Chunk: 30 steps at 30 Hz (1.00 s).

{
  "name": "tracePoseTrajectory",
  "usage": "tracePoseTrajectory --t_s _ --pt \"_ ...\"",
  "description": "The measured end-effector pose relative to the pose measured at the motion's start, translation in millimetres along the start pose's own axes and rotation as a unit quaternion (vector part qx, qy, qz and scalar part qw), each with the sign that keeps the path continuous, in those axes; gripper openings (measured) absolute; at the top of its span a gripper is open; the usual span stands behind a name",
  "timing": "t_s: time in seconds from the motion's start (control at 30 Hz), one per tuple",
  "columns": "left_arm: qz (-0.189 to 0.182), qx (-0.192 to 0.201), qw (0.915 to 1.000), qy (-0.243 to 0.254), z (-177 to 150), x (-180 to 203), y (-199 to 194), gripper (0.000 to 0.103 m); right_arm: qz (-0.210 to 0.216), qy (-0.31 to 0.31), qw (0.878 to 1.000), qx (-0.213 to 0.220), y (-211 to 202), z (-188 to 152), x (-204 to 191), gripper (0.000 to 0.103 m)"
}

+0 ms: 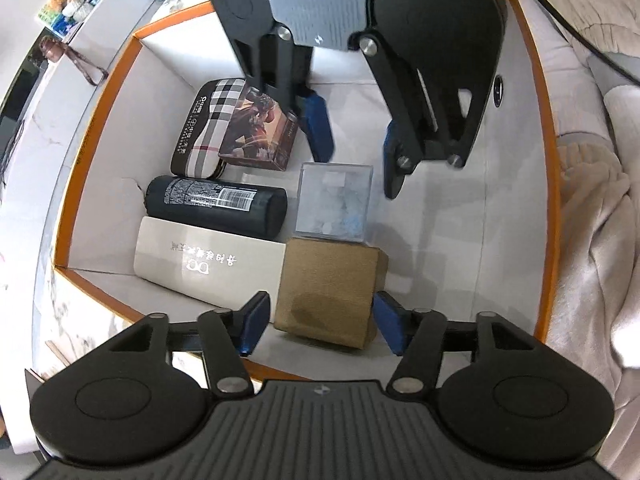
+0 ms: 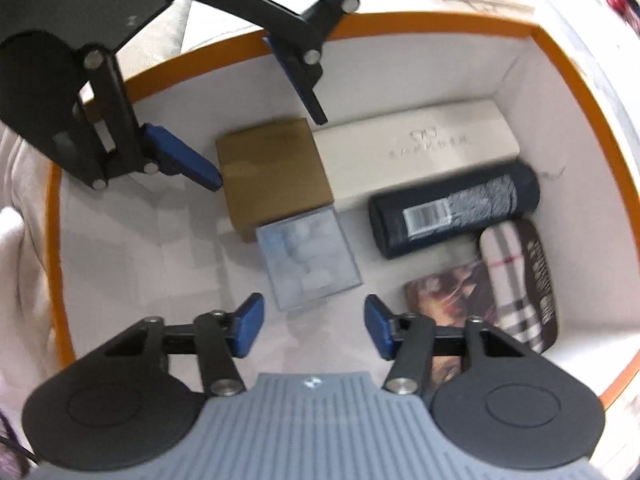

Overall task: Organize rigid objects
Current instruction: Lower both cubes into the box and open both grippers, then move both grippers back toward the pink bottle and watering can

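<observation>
My left wrist camera looks steeply down into the orange-rimmed white cardboard box (image 1: 100,184) from one side; my right wrist camera faces it from the opposite side (image 2: 592,92). Both sit close and share the box floor.

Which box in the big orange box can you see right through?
The clear plastic box, lying between the brown cardboard box and the picture box. The others are solid; you cannot see inside them.

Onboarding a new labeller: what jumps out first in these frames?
A large orange-rimmed white cardboard box fills both views, with both grippers open over it. Packed against one wall: a black cylindrical bottle, a long white glasses case and a plaid-patterned case. A brown cardboard cube sits beside a clear plastic box.
</observation>
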<state>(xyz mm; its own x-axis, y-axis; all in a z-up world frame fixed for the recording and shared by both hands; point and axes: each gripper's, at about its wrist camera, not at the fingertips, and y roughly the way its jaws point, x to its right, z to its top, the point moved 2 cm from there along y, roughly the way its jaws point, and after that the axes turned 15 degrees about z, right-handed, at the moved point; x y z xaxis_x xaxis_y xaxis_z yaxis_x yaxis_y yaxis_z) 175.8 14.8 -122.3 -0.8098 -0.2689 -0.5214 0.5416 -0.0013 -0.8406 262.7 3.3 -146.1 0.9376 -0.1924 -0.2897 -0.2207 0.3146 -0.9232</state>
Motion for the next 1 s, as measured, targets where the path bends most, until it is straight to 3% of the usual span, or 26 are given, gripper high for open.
tracePoseTrajectory --t_s 0.13,0.23,0.37,0.57,0.73,0.83,1.0 --pt "0.002 -0.001 1.0000 -0.006 -2 3 6 0.058 0.009 0.042 0.999 0.022 2 -2 2 0.031" --pt "0.001 -0.001 1.0000 -0.010 -2 3 10 0.049 0.010 0.056 0.998 0.027 3 -4 0 0.030" --pt "0.001 -0.003 1.0000 -0.007 0 2 15 0.046 0.011 0.077 0.996 0.031 5 -8 1 0.027" --pt "0.010 0.003 0.9994 -0.032 4 -3 9 0.047 -0.014 0.061 0.997 0.039 -7 -12 -9 0.029" --pt "0.024 0.015 0.9949 -0.096 15 -16 -23 0.047 -0.045 0.061 0.994 0.077 -40 -21 -33 0.034" --pt "0.035 0.025 0.9902 -0.133 28 -21 -44 0.047 -0.069 0.075 0.989 0.111 -71 -28 -43 0.034" --pt "0.054 0.073 0.9796 -0.179 57 -21 -92 0.047 -0.126 0.125 0.971 0.159 -131 -67 -52 0.041"
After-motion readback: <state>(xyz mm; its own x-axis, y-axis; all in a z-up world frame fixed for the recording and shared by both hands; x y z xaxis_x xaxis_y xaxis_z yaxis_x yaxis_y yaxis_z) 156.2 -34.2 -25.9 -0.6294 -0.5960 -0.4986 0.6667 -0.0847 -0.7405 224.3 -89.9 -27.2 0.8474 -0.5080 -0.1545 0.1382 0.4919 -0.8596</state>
